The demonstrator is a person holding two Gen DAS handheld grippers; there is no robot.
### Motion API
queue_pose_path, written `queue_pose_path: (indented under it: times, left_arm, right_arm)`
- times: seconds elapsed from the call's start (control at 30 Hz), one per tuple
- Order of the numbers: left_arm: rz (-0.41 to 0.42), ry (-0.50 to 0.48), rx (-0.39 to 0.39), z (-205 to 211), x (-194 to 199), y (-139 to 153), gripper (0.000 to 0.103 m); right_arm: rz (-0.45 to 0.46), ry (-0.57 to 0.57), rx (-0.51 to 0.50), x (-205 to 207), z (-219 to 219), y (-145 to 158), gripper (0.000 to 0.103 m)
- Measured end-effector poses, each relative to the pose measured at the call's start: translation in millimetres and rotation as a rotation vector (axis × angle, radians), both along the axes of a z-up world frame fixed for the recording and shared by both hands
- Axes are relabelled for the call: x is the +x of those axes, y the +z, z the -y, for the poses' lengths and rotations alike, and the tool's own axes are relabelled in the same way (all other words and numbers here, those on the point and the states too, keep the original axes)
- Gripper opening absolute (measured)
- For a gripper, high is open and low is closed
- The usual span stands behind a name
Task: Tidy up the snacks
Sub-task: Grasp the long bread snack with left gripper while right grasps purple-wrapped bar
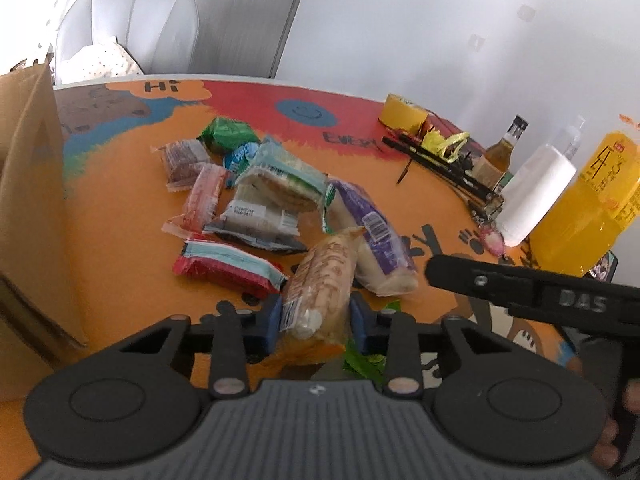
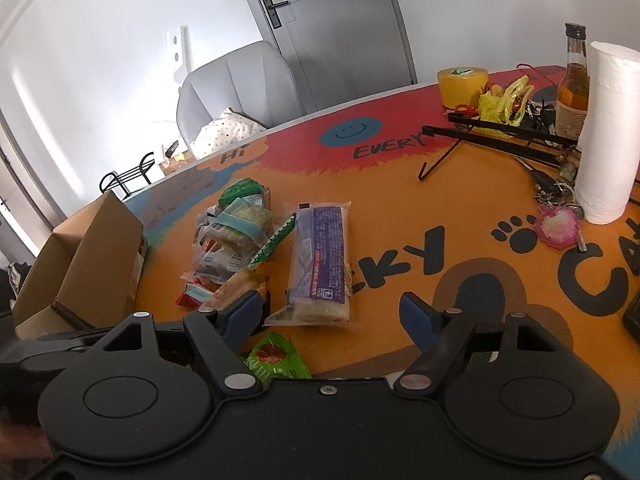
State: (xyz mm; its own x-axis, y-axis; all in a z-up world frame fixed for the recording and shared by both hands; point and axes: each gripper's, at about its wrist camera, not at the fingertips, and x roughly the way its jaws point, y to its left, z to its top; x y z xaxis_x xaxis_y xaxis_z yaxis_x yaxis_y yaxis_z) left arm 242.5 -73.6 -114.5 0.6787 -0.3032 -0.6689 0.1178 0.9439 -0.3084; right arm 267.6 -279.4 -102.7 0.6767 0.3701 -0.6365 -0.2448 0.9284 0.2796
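Note:
My left gripper (image 1: 315,320) is shut on the near end of a tan bread packet (image 1: 324,276), its blue pads pressing both sides. Beyond it lies a pile of snack packets (image 1: 256,200), with a red and blue bar (image 1: 228,266) on its near left. A purple-labelled packet (image 1: 372,236) lies to the right of the tan one. My right gripper (image 2: 330,316) stands open, and the purple-labelled packet's (image 2: 320,264) near end lies between its pads, untouched. A green packet (image 2: 276,356) lies under its left finger. An open cardboard box (image 1: 32,200) stands at the left.
A paper towel roll (image 2: 608,132), a brown bottle (image 2: 574,80), a yellow tape roll (image 2: 462,86), a black wire stand (image 2: 500,132) and keys (image 2: 556,216) crowd the table's right side. A big yellow drink bottle (image 1: 584,204) stands there too. A grey chair (image 2: 240,84) is behind the table.

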Motion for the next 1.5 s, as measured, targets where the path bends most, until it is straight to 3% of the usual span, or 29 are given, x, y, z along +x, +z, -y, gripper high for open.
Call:
queue_pose_path:
  times: [0.07,0.13,0.4,0.47,0.6,0.67,1.2,1.33,1.5]
  left_arm:
    - [0.017,0.011,-0.004,-2.0,-2.2,5.2,0.032]
    - [0.036,0.017,-0.009,-4.5,-3.7,10.1,0.022]
    - [0.041,0.042,-0.012,-9.0,-4.5,14.6,0.021]
    - [0.041,0.044,-0.012,-9.7,-5.3,15.0,0.021]
    - [0.037,0.049,-0.011,-10.6,-7.4,14.4,0.021]
    - [0.036,0.05,-0.007,-10.4,-7.9,13.2,0.021]
    - [-0.002,0.055,0.001,-9.3,-10.1,-1.6,0.021]
    - [-0.016,0.06,0.002,-9.6,-5.7,-4.5,0.022]
    - [-0.037,0.056,0.009,-5.9,0.8,-12.1,0.023]
  right_arm:
    - [0.001,0.003,0.006,3.3,-1.3,-1.5,0.076]
    - [0.003,0.009,0.01,6.4,-3.0,-2.7,0.076]
    - [-0.004,0.011,0.022,24.8,-10.9,-11.7,0.073]
    - [-0.017,0.016,0.02,30.5,-14.0,-17.8,0.067]
    - [-0.052,0.012,0.019,37.2,-15.6,-29.5,0.04]
    - [-0.045,0.017,0.001,36.2,-15.8,-29.9,0.037]
    - [-0.114,-0.009,-0.03,1.1,10.9,-24.9,0.036]
    - [-0.108,0.0,-0.047,-1.2,9.1,-24.1,0.044]
    - [-0.08,0.001,-0.067,6.0,2.2,-26.0,0.046]
